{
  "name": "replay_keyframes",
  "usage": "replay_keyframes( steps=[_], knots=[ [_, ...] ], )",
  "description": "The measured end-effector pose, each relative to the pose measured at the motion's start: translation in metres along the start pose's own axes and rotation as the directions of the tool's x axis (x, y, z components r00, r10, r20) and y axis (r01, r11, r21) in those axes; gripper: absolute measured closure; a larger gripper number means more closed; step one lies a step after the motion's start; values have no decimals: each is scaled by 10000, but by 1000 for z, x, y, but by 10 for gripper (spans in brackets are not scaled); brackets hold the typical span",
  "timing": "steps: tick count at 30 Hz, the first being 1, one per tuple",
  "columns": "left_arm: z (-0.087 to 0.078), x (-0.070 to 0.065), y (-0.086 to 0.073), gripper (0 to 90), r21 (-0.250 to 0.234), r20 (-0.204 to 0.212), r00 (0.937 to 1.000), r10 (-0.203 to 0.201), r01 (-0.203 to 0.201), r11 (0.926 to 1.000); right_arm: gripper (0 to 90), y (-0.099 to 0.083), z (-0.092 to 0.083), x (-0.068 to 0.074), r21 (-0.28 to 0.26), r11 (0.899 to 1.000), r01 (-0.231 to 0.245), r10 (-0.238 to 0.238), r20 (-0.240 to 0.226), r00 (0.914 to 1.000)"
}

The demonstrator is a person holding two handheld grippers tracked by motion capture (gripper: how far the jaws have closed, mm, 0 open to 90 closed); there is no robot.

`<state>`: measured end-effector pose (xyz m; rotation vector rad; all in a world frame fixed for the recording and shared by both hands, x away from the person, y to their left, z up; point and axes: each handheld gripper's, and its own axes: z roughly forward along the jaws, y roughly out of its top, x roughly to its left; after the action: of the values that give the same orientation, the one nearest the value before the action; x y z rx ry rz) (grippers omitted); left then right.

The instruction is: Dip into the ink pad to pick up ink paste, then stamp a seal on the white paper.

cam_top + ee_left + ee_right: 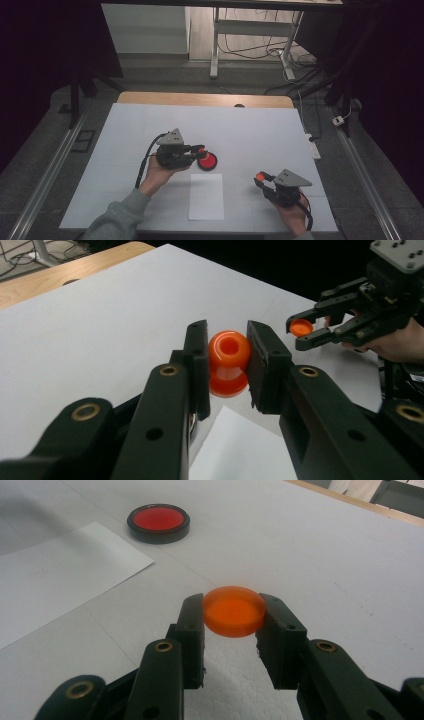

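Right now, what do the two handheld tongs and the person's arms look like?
Both tongs, the left tongs and the right tongs, are black, each with two flat jaw pads on linked arms with brass-coloured pivot pins. A grey three-cornered plate tops each. A black cable trails from the left one, another loops by the right hand. The left forearm wears a grey-green sleeve.

no legible text, no labels, no brands, no numbers, no signs
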<state>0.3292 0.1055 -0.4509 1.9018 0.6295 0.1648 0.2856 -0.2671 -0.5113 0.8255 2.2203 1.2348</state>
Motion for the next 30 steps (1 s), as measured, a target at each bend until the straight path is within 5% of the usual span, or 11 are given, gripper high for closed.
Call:
replay_keyframes(
  steps=[30],
  knots=[
    [-16,-19,-14,723,537,-54,9992,401,-397,9978,648,0,3,2,96,9999,44,-44,-24,10000]
  ],
)
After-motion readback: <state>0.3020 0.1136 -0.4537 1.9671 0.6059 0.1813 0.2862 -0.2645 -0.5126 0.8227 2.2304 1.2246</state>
